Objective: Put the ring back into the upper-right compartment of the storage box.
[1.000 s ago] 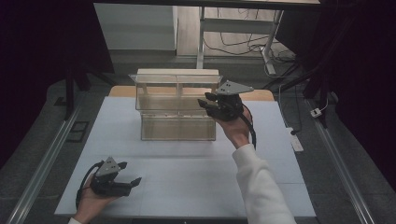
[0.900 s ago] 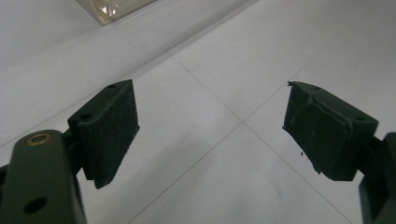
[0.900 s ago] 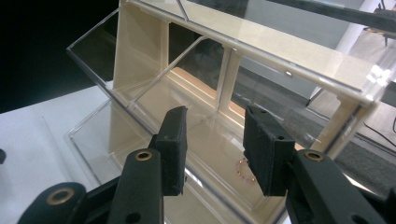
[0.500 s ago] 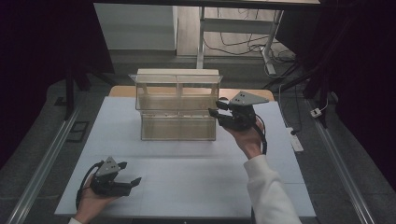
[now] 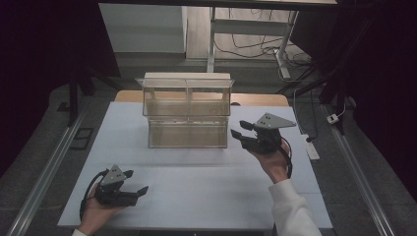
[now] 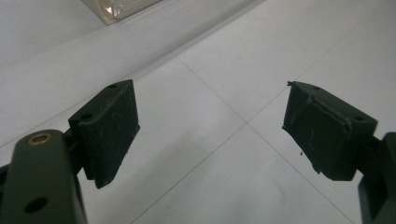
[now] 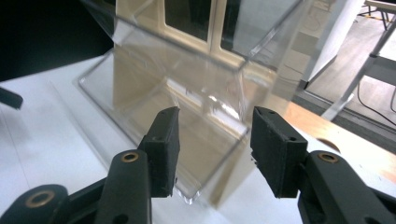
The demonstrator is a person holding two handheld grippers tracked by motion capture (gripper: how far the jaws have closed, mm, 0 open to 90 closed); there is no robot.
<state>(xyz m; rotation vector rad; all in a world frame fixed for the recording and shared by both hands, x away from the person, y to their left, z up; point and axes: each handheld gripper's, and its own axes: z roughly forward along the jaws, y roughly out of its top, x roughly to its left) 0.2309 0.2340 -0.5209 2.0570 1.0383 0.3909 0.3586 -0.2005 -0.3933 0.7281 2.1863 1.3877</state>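
**Right gripper relocated beside clear organizer**

Since the earlier frames, the right gripper [image 5: 244, 133] has moved from the front of the clear two-tier organizer [image 5: 188, 110] down to its right end. Its jaws have just been opening; they stand apart, nothing pressed between them. The organizer stands upright at the far centre of the white table [image 5: 206, 187]. The left gripper [image 5: 134, 183] rests near the front left, jaws wide, empty.

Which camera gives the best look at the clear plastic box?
The high view: the whole clear plastic box stands on the white table, both tiers visible. The right gripper view shows one near corner close up, the left gripper view just a corner.
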